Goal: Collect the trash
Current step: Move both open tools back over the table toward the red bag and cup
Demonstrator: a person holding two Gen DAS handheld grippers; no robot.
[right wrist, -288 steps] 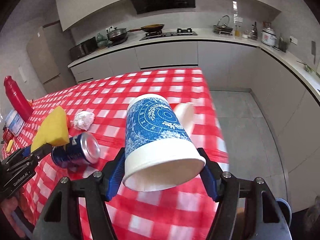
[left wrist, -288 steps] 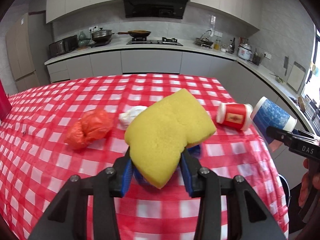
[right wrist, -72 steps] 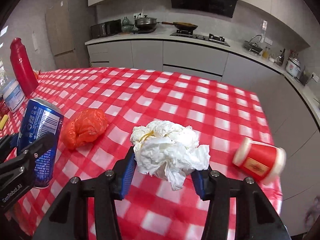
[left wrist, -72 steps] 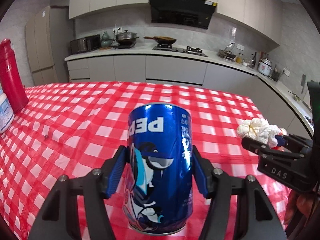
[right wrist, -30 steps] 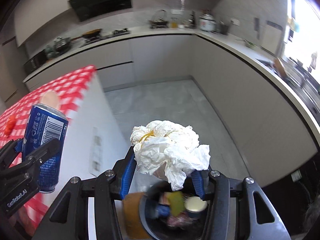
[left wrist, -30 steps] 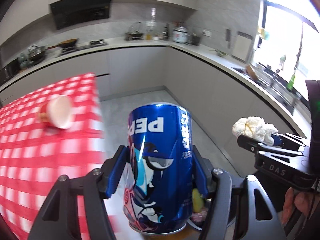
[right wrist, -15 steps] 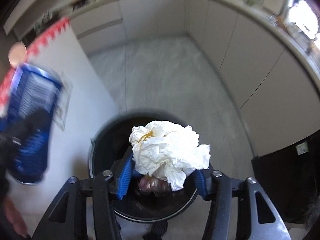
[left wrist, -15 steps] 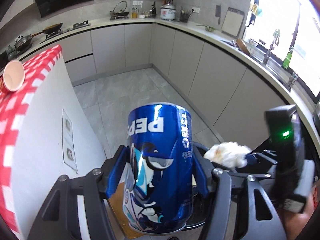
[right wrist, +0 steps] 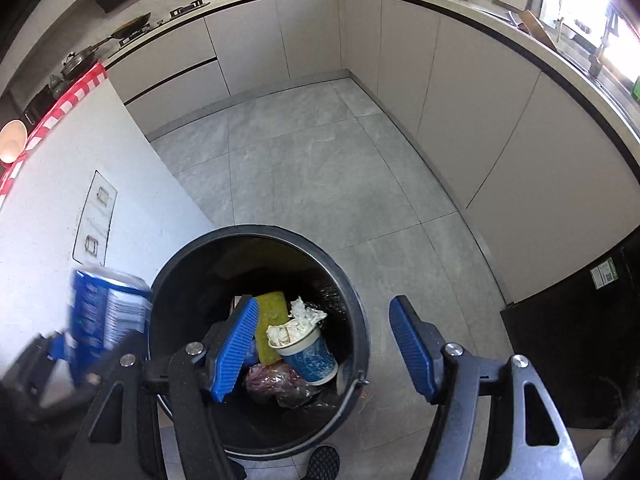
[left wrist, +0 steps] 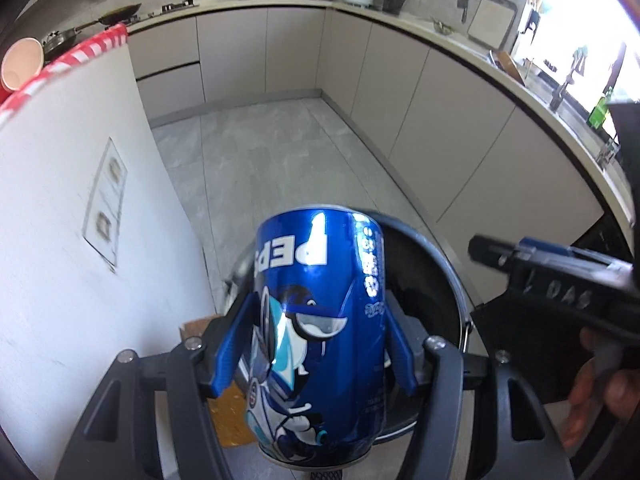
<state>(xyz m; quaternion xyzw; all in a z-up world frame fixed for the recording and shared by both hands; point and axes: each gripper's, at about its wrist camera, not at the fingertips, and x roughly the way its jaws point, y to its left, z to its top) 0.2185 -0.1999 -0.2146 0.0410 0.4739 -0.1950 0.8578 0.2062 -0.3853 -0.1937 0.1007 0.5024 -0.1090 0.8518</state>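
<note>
The crumpled tissue (right wrist: 298,322) that sat between my right gripper (right wrist: 322,350) pads a second ago is gone from them; it now lies in the black bin (right wrist: 352,300), resting on the blue paper cup (right wrist: 310,354) beside the yellow sponge (right wrist: 272,320). Those jaws are opening with nothing between them. My left gripper (left wrist: 316,344) is clamped on the blue soda can (left wrist: 316,320), held upright over the near rim of the bin (left wrist: 436,256).

I judge the step in hand to be the drop-off: tissue done, can next. The next move calls for bringing the can further over the bin's mouth, since the right wrist view shows the can (right wrist: 106,308) at the bin's left edge, partly outside the rim, then letting the pads part.

The right wrist view alone shows what is in the bin; in the left wrist view the can hides it. The left view alone shows the grip on the can clearly. A red cup (left wrist: 18,64) remains on the checked table (left wrist: 64,66) edge, so collecting is not finished
</note>
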